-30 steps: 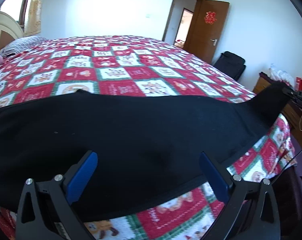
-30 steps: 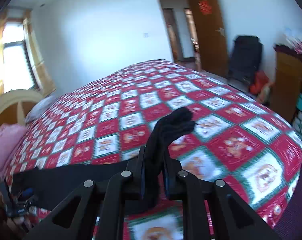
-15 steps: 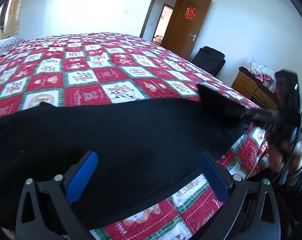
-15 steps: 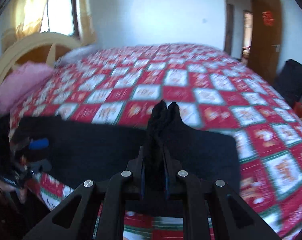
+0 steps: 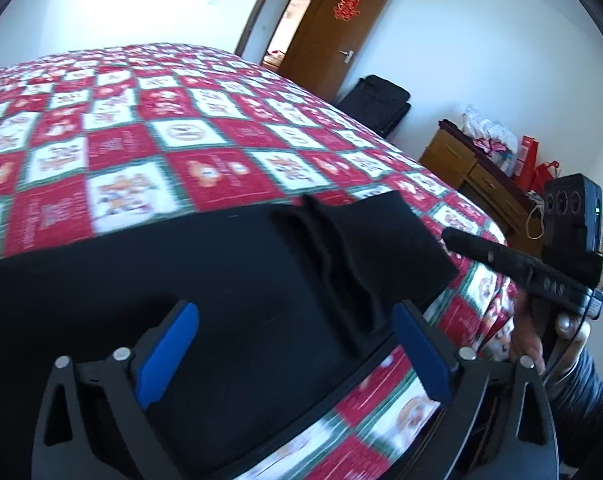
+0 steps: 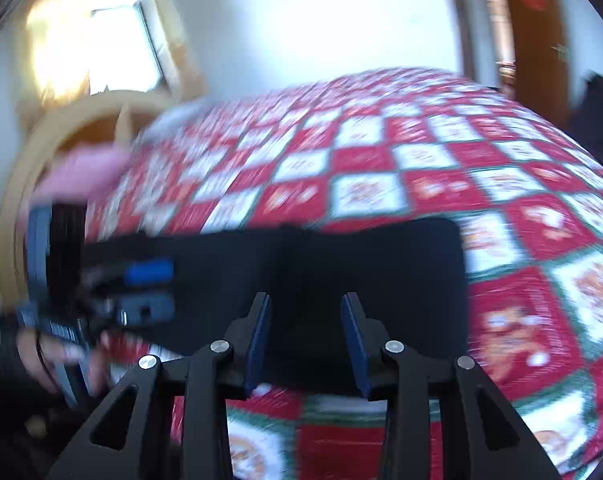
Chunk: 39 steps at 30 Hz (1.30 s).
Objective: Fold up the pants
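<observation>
My right gripper (image 6: 305, 340) has just been opening, dropping the black pants (image 5: 241, 280) folded onto the quilted bed (image 5: 205, 136); nothing is between its fingers. My left gripper (image 5: 293, 360) hovers spread wide, empty. Next I'd judge another fold, needing a fresh edge grab.

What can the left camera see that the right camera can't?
Only the left wrist view shows the wooden dresser with red bags on it, and the right gripper from the side, beside the end of the pants.

Only the right wrist view shows the window, the curved headboard, a pink pillow and the left gripper.

Both show the black pants lying on the red checked quilt, the brown door, and open fingers holding nothing. The right fingers have just been opening, letting the pants go.
</observation>
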Available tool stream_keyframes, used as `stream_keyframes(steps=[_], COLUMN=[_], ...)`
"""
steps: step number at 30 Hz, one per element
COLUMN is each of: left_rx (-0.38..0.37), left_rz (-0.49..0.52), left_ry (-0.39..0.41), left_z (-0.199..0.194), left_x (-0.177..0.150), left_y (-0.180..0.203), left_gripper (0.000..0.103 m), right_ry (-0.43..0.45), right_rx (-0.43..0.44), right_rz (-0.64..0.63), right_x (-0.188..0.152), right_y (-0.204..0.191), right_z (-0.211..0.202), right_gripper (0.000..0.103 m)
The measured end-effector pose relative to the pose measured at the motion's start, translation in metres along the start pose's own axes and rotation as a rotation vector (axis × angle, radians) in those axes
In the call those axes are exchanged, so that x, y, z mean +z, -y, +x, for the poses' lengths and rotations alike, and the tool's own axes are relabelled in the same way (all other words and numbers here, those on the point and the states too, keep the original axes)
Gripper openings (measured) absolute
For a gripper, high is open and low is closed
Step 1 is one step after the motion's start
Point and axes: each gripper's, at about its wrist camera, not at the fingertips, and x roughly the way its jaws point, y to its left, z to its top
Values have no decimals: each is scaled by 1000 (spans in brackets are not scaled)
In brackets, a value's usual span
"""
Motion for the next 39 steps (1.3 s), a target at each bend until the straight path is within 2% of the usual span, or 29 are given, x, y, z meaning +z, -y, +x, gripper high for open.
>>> stream_keyframes(steps=[2,4,6,14,16,17,19,20,25,30,39], left_rx=[-18,-27,-39,-24,-17,-5,18,-6,-1,9,52], left_rz=[1,-8,-16,-27,-21,-16,-12,-23,-38,-71,-169], left_ry=[-17,-37,-55,-66,-70,-73,-68,-68,-13,28,63], left_z=[11,22,32,55,57,57,55,53,28,-5,-33], left_x=[6,11,16,24,23,22,22,23,26,32,21], left_y=[10,14,18,29,32,32,31,28,23,12,-23], left_gripper=[94,84,78,75,52,45,12,12,12,12,12], right_ry=[53,84,100,186,197,202,212,220,222,222,190], right_rx=[-35,-30,-25,-27,-38,-41,-51,-60,-57,-48,4], right_rz=[67,112,114,113,131,143,146,145,150,137,56], right_x=[2,2,1,-3,-2,-2,-2,-2,-2,-3,-7], right_y=[15,22,20,18,22,24,26,27,30,29,10], right_z=[-6,-8,-8,-18,-19,-19,-20,-22,-22,-21,-15], right_gripper=[41,42,42,46,52,52,52,52,52,52,53])
